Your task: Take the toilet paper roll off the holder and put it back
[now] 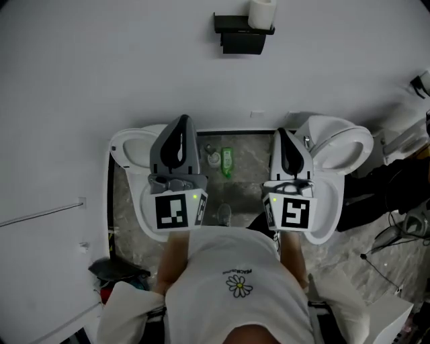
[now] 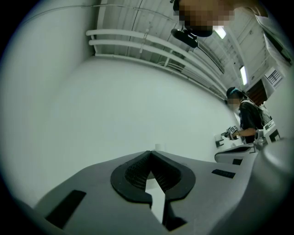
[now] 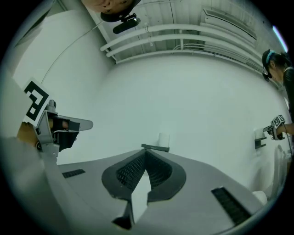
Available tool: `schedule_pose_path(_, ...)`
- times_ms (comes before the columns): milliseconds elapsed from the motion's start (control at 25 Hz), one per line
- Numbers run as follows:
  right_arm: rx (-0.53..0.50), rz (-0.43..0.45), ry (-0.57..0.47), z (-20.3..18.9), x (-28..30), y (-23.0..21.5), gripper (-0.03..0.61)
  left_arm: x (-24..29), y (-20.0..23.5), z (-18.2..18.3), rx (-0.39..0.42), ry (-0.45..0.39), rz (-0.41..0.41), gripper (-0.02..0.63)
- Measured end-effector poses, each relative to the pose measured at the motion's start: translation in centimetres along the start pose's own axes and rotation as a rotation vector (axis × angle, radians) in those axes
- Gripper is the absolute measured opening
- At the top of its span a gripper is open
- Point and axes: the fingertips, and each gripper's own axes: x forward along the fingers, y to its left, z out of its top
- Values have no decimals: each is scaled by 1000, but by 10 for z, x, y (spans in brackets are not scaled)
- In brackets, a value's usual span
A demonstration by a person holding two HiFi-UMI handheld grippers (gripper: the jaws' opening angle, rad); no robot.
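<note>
Closest to my head camera is the white shirt with its daisy print, filling 6 o'clock. Beyond it the pale wall takes up the whole upper half.

I hold the left gripper at about 8 o'clock of centre and the right gripper at about 4 o'clock. Both point toward 12. Each gripper's own view shows its jaws brought together at the tips with nothing between them (only a sliver of wall shows through the notch behind).

The black holder is fixed to the wall at 12 o'clock, well apart from both grippers. The toilet paper roll stands upright on the holder's right end. A green bottle lies on the floor between the grippers.
</note>
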Motion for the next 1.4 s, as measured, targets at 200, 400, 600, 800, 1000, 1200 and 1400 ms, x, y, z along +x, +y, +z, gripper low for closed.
schedule_pose_path(200, -31, 81, -58, 14, 15, -14, 9, 0, -10, 3, 11, -1, 88, 18)
schedule_pose_path(400, -30, 164, -81, 14, 39, -40, 9, 21, -24, 3, 2, -4, 188, 18)
schedule_pose_path(600, -33, 272, -97, 14, 52, -67, 9, 40, -48, 6, 4, -10, 291, 18)
schedule_pose_path(800, -16, 310, -94, 0, 66, -99, 9, 64, -76, -2, 7, 2, 341, 18)
schedule_pose_path(1000, -34, 328, -54, -14, 84, -126, 9, 81, -86, -16, 6, 25, 391, 18)
schedule_pose_path(1200, -19, 337, -65, -18, 93, -139, 9, 89, -89, -23, 5, 37, 421, 18)
schedule_pose_path(1400, -15, 333, -64, -22, 100, -146, 9, 99, -87, -34, -17, 61, 427, 18)
